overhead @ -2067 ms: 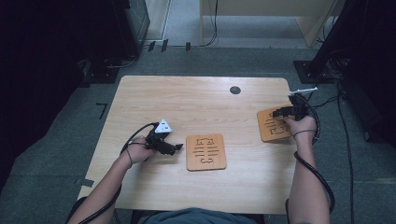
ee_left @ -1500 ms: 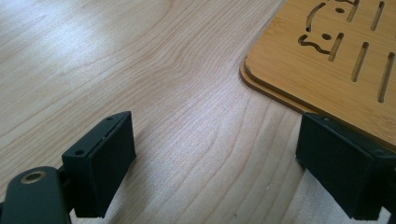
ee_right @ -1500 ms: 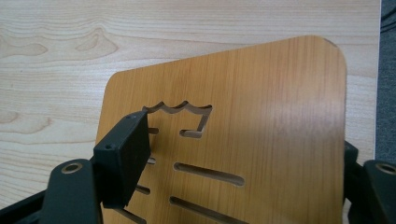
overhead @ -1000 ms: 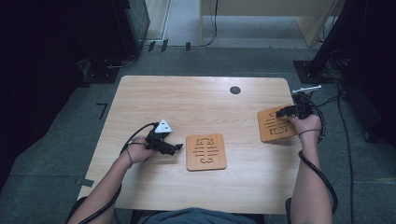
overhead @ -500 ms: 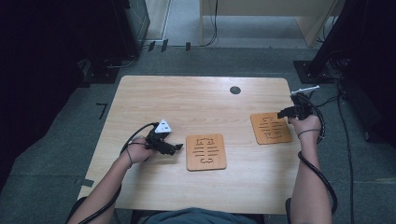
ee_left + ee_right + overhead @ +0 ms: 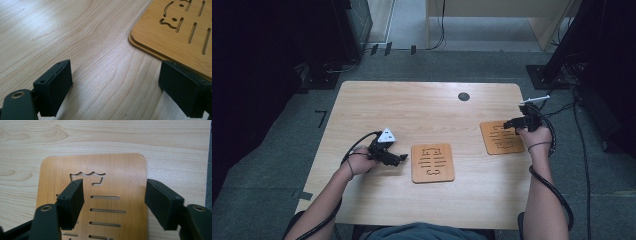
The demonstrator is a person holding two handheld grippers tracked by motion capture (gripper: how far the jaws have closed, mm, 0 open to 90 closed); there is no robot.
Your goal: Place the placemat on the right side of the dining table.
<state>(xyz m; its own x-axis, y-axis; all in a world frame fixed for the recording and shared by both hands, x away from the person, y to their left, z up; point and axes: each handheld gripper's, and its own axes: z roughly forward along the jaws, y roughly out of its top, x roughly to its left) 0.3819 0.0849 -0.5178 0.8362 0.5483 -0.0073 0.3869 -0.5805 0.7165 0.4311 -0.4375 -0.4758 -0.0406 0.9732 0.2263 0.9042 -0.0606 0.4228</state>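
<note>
L gripper [image 6: 399, 159] sits nr table's [image 6: 362, 200] front-left, jaws apart, empty; centre coaster [image 6: 432, 162] just beside its tips, toward table's right. Farther back, R gripper [image 6: 510, 123] hovers spread over second coaster [image 6: 502, 137] by right edge, nothing gripped. Each hand nearest its own coaster.

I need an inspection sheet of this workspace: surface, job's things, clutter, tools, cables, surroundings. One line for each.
Surface: light wooden table, round dark grommet near far edge.
Job's things: two flat slotted bamboo boards, one at centre, one at right; in the left gripper view the centre one looks like two stacked layers.
Clutter: nothing seen.
Tools: left tool open, beside centre board; right tool open, over right board.
Cables: black cable from left tool; another along right forearm.
Surroundings: grey floor, dark equipment at left and right.
</note>
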